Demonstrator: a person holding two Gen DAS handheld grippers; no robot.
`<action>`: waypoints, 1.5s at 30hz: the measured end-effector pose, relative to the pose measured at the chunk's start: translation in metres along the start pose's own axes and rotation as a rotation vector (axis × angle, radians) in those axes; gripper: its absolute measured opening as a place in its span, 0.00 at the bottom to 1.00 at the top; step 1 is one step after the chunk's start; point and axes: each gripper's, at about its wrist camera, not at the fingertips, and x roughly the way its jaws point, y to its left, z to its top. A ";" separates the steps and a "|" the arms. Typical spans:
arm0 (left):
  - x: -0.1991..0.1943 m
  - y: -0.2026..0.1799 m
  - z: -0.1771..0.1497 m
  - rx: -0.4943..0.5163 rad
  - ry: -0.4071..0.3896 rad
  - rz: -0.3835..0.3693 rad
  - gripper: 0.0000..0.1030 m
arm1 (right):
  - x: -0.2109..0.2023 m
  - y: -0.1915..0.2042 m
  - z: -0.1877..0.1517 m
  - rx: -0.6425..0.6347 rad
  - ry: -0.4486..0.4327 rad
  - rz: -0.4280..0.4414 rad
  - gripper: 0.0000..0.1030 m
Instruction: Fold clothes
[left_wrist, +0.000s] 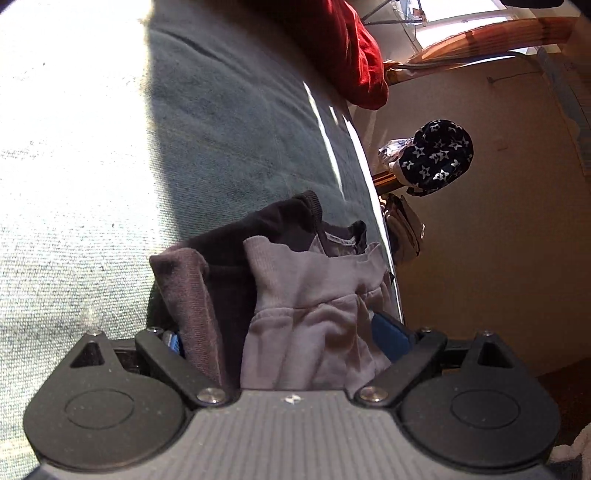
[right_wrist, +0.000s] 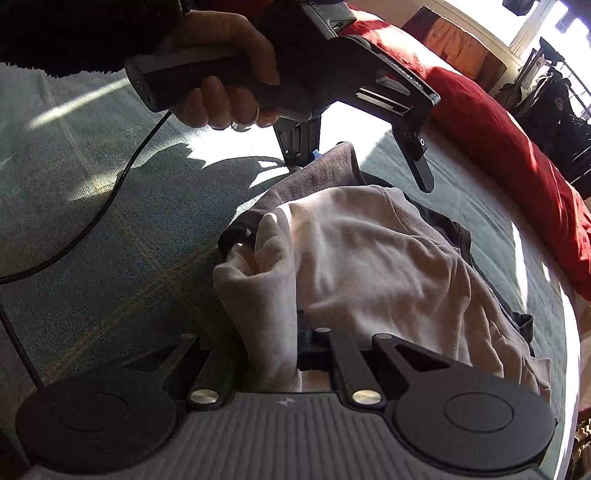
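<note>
Left wrist view: left gripper wide apart with pale sweatshirt bunched between its fingers (grip unclear), on green bedcover; right wrist view: right gripper clenched on the sweatshirt's edge, hand holding the other tool, red blanket beyond.

Only readable text I get: white lettering along the side of the left gripper body in the right wrist view, looks like "...robot AI", first letters blurred. A few embossed characters on its top block, too small to make out. Neck label on the dark garment: print illegible.
</note>
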 end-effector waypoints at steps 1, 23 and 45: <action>-0.004 0.003 -0.008 -0.002 0.006 -0.027 0.90 | -0.002 -0.001 -0.001 0.002 -0.003 0.002 0.09; 0.017 -0.020 0.016 -0.019 0.083 0.244 0.16 | -0.009 -0.013 -0.008 0.094 -0.007 -0.001 0.08; 0.056 -0.138 0.038 0.226 0.235 0.730 0.16 | -0.048 -0.062 -0.007 0.276 -0.036 0.056 0.06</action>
